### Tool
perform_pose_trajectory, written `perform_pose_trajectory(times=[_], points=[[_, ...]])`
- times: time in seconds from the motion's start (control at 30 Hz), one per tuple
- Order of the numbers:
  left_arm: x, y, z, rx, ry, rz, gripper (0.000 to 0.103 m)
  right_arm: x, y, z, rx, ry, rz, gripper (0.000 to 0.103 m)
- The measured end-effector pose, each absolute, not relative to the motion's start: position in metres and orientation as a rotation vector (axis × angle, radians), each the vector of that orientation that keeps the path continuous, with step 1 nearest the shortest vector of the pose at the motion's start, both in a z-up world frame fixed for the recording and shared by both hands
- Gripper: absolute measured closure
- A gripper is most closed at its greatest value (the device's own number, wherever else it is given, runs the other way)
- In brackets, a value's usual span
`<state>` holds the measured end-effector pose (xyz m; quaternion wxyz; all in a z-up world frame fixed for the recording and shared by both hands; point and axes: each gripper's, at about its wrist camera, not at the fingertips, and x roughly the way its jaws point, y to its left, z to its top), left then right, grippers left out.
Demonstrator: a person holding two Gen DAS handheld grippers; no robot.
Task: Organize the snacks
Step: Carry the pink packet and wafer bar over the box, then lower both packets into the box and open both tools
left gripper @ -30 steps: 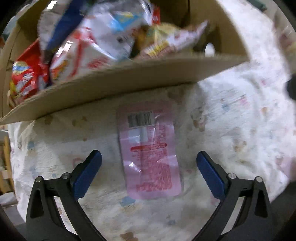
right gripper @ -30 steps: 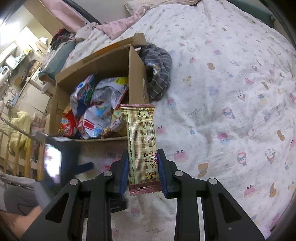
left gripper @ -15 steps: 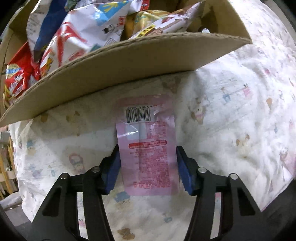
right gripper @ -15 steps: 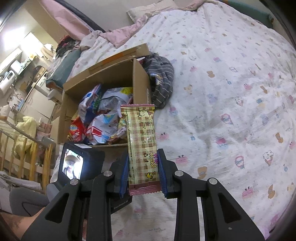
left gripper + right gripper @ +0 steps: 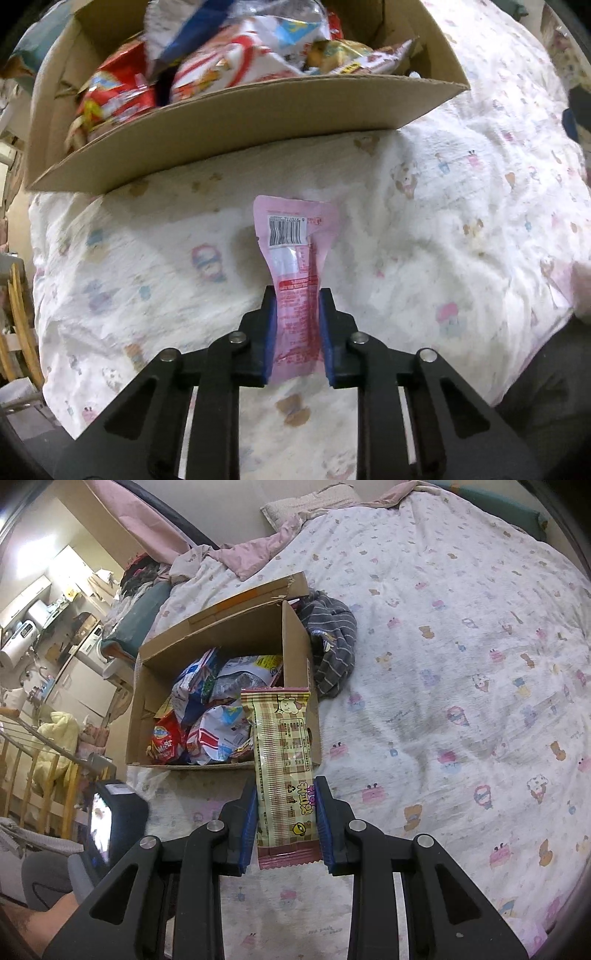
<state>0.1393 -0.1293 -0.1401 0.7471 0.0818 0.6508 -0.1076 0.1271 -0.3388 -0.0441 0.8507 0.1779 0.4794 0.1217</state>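
While clamping snacks, both claws (image 5: 296,325) (image 5: 286,821) box-facing

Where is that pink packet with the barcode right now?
In the left wrist view the pink packet is pinched between the left tongs, above the patterned bedsheet, just short of the cardboard box of snacks.

a pink snack packet (image 5: 295,266) carried a black-and-white barcode and red print; the left gripper (image 5: 295,328) was black with blue pads (image 5: 269,332); a snack bar wrapper (image 5: 284,760) was cream with a brown plaid pattern, maroon ends and pink lettering; the cardboard box (image 5: 295,635) was plain brown, its bags red, white, blue and yellow; the bedsheet (image 5: 461,664) was white with small pastel cartoon figures; a crumpled cloth (image 5: 332,642) was grey with pale stripes
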Motion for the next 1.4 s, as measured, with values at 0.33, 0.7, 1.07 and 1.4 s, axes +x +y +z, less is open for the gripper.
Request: perform_pose_trajectory(times=[0.33, 0.7, 1.07, 1.4], points=[[0.110, -0.071, -0.094, 0.086, 1.332, -0.230, 0.087, 0.122, -0.328, -0.039, 0.372, 0.992, 0.267, 0.073], [0.146, -0.025, -0.004, 0.024, 1.111, -0.177, 0.087, 0.144, -0.292, -0.032, 0.362, 0.976, 0.300, 0.073], [0.217, -0.014, 0.008, -0.038, 1.048, -0.153, 0.087, 0.198, -0.268, -0.032, 0.313, 0.967, 0.275, 0.073], [0.251, -0.032, -0.017, 0.023, 0.950, -0.194, 0.085, 0.216, -0.269, -0.054, 0.358, 0.995, 0.220, 0.073]])
